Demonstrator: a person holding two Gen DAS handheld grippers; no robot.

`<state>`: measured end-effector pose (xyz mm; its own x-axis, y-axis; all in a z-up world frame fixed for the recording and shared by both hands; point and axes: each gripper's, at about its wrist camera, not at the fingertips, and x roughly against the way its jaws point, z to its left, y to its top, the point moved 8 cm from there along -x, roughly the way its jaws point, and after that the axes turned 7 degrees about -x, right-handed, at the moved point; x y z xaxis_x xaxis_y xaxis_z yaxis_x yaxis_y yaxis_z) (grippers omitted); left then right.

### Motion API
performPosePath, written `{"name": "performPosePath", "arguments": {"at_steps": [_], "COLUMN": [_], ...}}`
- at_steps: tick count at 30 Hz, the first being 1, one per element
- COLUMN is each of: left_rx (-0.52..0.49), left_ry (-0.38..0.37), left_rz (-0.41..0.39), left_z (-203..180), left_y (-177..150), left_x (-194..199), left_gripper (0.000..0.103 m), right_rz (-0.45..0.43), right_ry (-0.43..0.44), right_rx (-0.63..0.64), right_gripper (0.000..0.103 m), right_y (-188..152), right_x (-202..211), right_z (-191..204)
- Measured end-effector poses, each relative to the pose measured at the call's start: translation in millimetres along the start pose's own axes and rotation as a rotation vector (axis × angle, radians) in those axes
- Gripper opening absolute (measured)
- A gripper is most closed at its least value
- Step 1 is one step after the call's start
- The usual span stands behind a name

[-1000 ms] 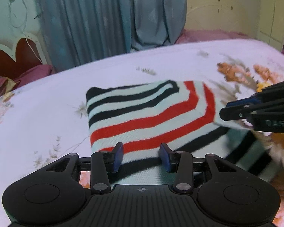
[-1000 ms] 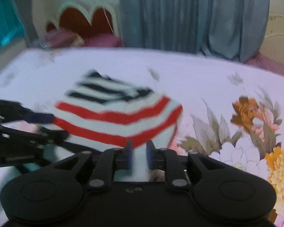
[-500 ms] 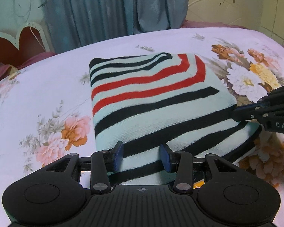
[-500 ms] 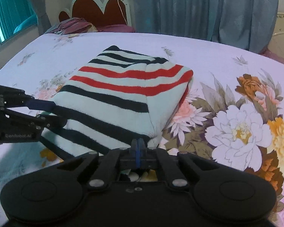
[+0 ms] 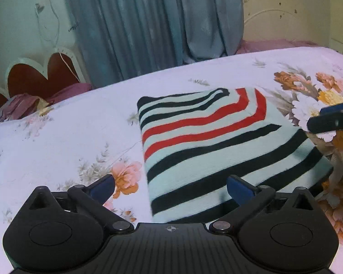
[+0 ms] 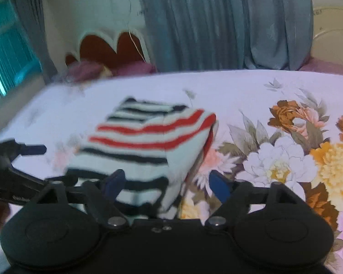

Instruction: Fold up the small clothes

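Both sets of jaws have just been opening, and neither presses on anything now. My left gripper (image 5: 170, 188) stands with its blue pads spread wide; the near left corner of the folded striped garment (image 5: 208, 146) lies between them, untouched. My right gripper (image 6: 165, 183) has its jaws parted about halfway, with the garment's near right corner between the pads; that view is smeared, so I think the cloth is free of both pads but cannot be sure of the left one.

I see the garment lying flat on the bed's flowered sheet (image 5: 64, 137), folded into a rough rectangle, pale mint with black stripes nearest me and two red stripes bending around the far right corner. It sits toward the near edge of the bed, with a big printed bouquet (image 6: 285, 159) on the sheet just beside its right edge and a smaller pink-and-orange flower (image 5: 125, 175) just beside its left edge near my left pad.

At the far edge of the bed hangs a grey-blue curtain (image 5: 153, 22). Toward the far left corner I see a scalloped red headboard (image 5: 41, 75) with purple bedding (image 5: 68, 91) bunched below it.
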<state>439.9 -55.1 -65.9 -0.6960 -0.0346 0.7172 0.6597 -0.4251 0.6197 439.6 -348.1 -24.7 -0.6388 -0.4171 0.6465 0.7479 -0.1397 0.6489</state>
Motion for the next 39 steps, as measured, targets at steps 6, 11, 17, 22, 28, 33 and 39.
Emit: {"name": "performPosePath", "arguments": {"at_steps": [6,11,17,22,28,33,39], "left_rx": [0.016,0.049,0.097,0.182,0.381,0.476,0.413], "left_ry": [-0.028,-0.065,-0.113,-0.197,-0.386,-0.529,-0.542], "left_rz": [0.022,0.034,0.059,0.066,0.107,0.13,0.129], "left_z": [8.8,12.7,27.7,39.5,47.9,39.3,19.0], "left_y": [4.5,7.3,5.9,5.2,-6.7,-7.7,6.6], "left_x": [-11.7,-25.0,-44.7,-58.4,-82.1,-104.9,-121.3], "left_gripper": [0.103,0.102,0.102,0.102,0.095,0.094,0.084], "right_rz": [0.063,0.113,0.149,0.189,0.224,0.275,0.265], "right_ry": [0.064,0.144,0.203,0.216,0.252,0.272,0.209], "right_rx": [-0.203,-0.344,-0.468,-0.525,-0.572,-0.562,-0.516], "right_gripper": [0.057,0.057,0.057,0.058,0.058,0.059,0.055], "right_y": [6.7,1.8,-2.5,-8.3,-11.7,-10.2,-1.8], "right_x": [-15.7,-33.7,-51.3,-63.8,-76.6,-85.1,-95.5], "right_z": [-36.2,-51.0,-64.4,-69.1,-70.5,-63.0,-49.3]}}
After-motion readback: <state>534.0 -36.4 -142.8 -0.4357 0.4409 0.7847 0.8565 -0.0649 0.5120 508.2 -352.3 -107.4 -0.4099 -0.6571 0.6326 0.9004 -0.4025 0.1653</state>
